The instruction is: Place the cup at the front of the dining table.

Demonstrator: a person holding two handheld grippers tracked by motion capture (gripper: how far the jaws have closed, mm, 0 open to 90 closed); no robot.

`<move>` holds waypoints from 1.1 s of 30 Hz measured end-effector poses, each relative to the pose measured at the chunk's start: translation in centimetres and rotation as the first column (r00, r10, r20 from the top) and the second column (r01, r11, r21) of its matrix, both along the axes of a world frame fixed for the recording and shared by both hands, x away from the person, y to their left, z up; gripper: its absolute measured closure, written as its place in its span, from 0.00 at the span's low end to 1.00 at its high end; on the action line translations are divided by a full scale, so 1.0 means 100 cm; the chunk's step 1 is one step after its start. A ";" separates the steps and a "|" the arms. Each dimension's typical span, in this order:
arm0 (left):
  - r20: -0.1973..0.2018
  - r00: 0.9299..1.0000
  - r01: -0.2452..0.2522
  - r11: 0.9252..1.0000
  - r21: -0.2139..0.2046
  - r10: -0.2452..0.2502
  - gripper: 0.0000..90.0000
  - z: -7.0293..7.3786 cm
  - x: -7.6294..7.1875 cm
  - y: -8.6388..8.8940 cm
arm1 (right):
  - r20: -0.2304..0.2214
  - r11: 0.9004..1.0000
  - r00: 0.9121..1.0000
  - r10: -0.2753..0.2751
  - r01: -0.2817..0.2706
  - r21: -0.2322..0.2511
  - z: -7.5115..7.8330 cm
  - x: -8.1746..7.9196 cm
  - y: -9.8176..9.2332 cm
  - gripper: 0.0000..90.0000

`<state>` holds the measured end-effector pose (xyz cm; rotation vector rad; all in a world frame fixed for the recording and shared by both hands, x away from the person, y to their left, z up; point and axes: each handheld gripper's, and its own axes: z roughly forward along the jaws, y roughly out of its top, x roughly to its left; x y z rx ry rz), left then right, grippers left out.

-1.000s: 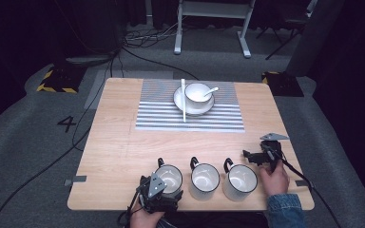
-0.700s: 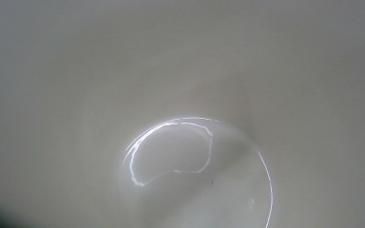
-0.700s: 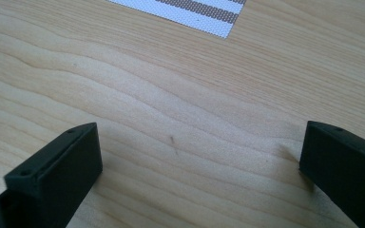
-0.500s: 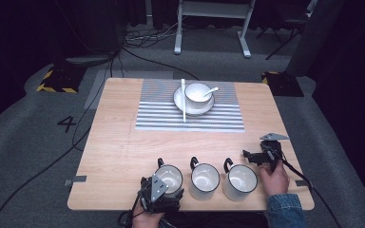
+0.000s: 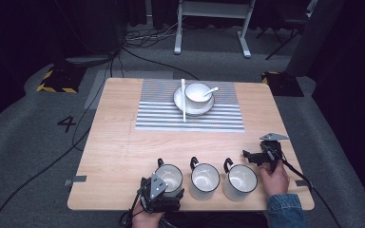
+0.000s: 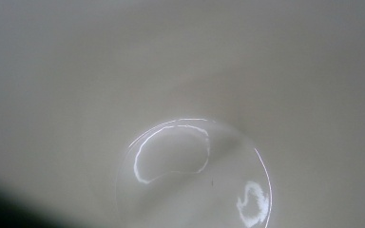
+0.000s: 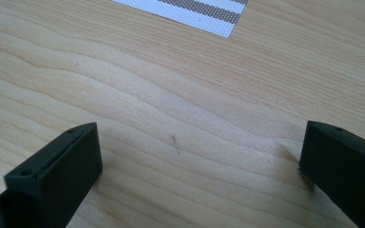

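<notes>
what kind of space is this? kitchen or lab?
Likely a lab or recording studio, not a kitchen: dark surroundings, cables across grey carpet, hazard-taped floor blocks, and a lone wooden table staged with three mugs.

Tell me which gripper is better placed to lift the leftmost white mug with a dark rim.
Left. The left gripper is already at the leftmost white dark-rimmed mug, its camera looking into the mug's white inside. The right gripper, jaws open over bare wood, sits beyond the rightmost white mug.
</notes>
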<state>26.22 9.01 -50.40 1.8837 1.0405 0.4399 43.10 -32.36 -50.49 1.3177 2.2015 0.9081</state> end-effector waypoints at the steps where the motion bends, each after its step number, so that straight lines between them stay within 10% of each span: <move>1: -0.004 1.000 0.004 1.000 0.001 -0.004 0.05 0.001 0.001 0.000 | 0.000 1.000 1.000 0.000 0.000 0.000 0.000 0.000 0.000 0.00; 33: 0.040 0.999 0.031 0.999 0.029 -0.032 0.04 0.067 0.036 0.017 | -0.005 1.000 1.000 0.018 -0.018 0.010 0.000 0.000 0.001 0.00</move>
